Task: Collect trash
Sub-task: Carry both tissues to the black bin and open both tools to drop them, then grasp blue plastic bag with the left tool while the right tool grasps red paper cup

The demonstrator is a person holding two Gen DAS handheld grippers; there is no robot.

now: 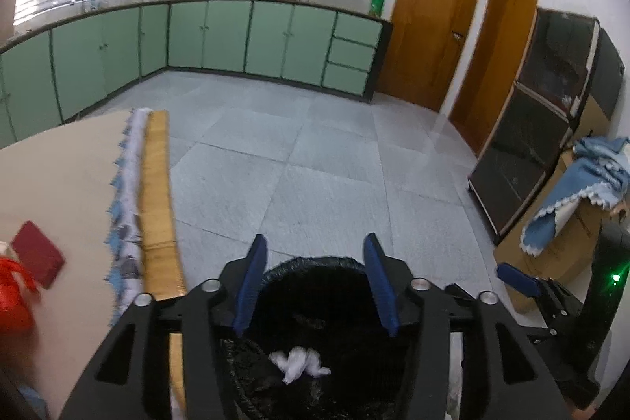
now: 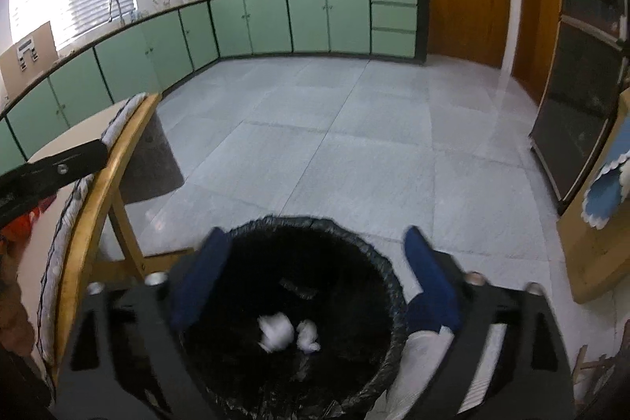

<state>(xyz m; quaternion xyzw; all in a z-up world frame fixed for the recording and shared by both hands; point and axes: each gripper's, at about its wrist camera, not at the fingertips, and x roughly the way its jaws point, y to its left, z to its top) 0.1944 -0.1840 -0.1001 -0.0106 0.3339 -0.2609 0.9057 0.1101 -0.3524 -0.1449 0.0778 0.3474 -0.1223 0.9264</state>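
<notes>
A trash bin lined with a black bag (image 1: 315, 264) (image 2: 378, 254) stands on the floor directly below both grippers. Crumpled white paper (image 1: 298, 365) lies inside it; in the right wrist view two white wads (image 2: 275, 333) show, blurred, against the dark liner. My left gripper (image 1: 315, 250) hangs over the bin with its blue pads apart and nothing between them. My right gripper (image 2: 315, 247) is over the same bin, its blue pads spread wide and empty. The right gripper's blue fingertip (image 1: 516, 278) also shows at the right of the left wrist view.
A wooden-edged table (image 1: 157, 191) (image 2: 102, 191) with a cloth stands left of the bin; a red flat object (image 1: 37, 258) and red bag (image 1: 13, 298) lie on it. Green cabinets (image 1: 236, 38) line the far wall. Dark cabinet (image 1: 539, 128) and cloth-covered cardboard box (image 1: 559, 223) at right.
</notes>
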